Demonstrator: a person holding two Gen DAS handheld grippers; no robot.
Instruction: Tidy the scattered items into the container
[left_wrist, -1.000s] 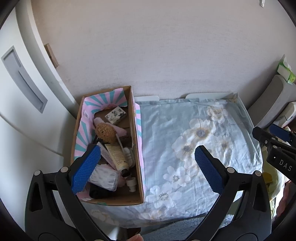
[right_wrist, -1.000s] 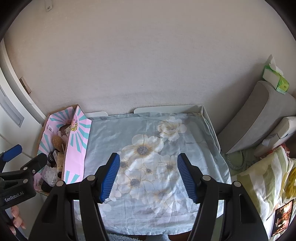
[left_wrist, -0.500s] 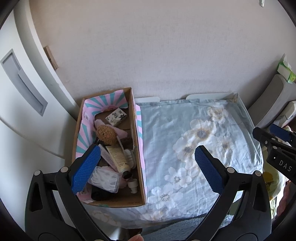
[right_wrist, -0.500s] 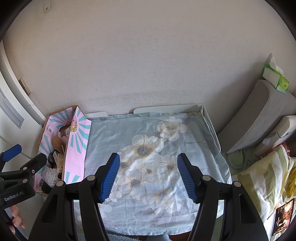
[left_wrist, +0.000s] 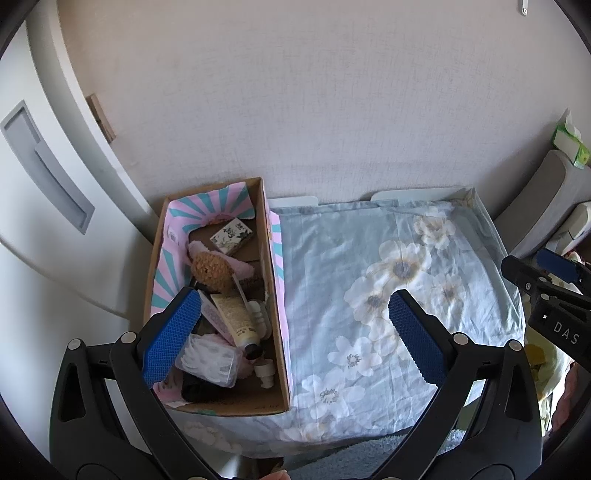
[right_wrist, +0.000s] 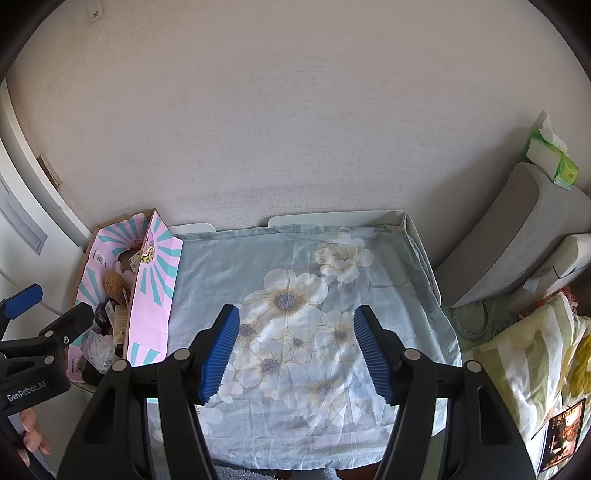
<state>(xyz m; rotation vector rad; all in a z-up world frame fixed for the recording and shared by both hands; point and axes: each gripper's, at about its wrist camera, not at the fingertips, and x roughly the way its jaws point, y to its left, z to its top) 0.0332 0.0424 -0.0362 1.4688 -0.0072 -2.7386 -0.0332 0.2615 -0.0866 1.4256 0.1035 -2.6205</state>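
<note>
A cardboard box (left_wrist: 275, 295) with pink and teal lining stands at the table's left edge; it also shows in the right wrist view (right_wrist: 153, 291). It holds several items: a floral packet (left_wrist: 232, 236), a brown sponge (left_wrist: 211, 266), a cream tube (left_wrist: 236, 319), a clear plastic case (left_wrist: 207, 362), a small white cap (left_wrist: 265, 372). My left gripper (left_wrist: 291, 332) is open and empty, above the box's near right side. My right gripper (right_wrist: 295, 343) is open and empty over the floral cloth (right_wrist: 303, 325).
The cloth-covered table (left_wrist: 388, 280) stands against a beige wall. A white cabinet door (left_wrist: 48, 177) is on the left. Grey cushions (right_wrist: 517, 236), a tissue pack (right_wrist: 550, 158) and a yellow striped blanket (right_wrist: 535, 362) lie at the right.
The left wrist view has shifted slightly, so the box sits a little further right and nearer. Both grippers stay open and empty.
</note>
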